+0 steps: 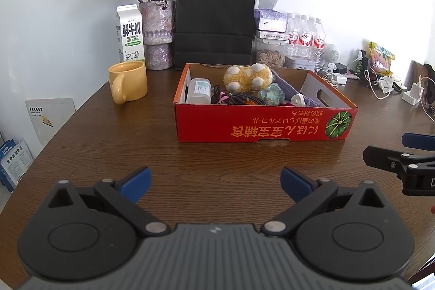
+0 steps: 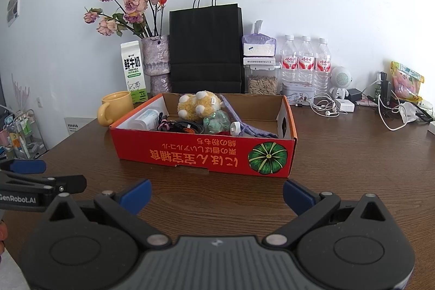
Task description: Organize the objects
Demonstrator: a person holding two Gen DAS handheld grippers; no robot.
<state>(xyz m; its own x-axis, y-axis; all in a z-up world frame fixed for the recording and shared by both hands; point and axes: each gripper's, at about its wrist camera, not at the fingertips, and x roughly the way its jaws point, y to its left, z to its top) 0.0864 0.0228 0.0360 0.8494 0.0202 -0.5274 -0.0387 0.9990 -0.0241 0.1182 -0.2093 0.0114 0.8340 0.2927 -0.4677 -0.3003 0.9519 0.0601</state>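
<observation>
A red cardboard box (image 1: 261,124) (image 2: 190,154) stands on the brown wooden table (image 1: 136,148). Inside lie a yellow plush toy with white spots (image 1: 247,78) (image 2: 197,105), a white container (image 1: 199,91) (image 2: 146,120), a tangle of dark cables (image 1: 239,99) (image 2: 185,125), a green crumpled item (image 1: 272,94) (image 2: 217,121), a purple cloth (image 1: 293,91) (image 2: 244,127) and a small white plug (image 1: 297,99) (image 2: 236,127). My left gripper (image 1: 216,182) is open over bare table in front of the box. My right gripper (image 2: 216,195) is open too, and empty, near the box's front wall.
A yellow mug (image 1: 127,84) (image 2: 117,108) sits left of the box. Behind stand a milk carton (image 1: 130,34), a vase of dried roses (image 1: 159,34), a black paper bag (image 1: 214,23), a seed jar (image 2: 262,78) and water bottles (image 2: 305,61). Cables and chargers (image 2: 329,106) clutter the right.
</observation>
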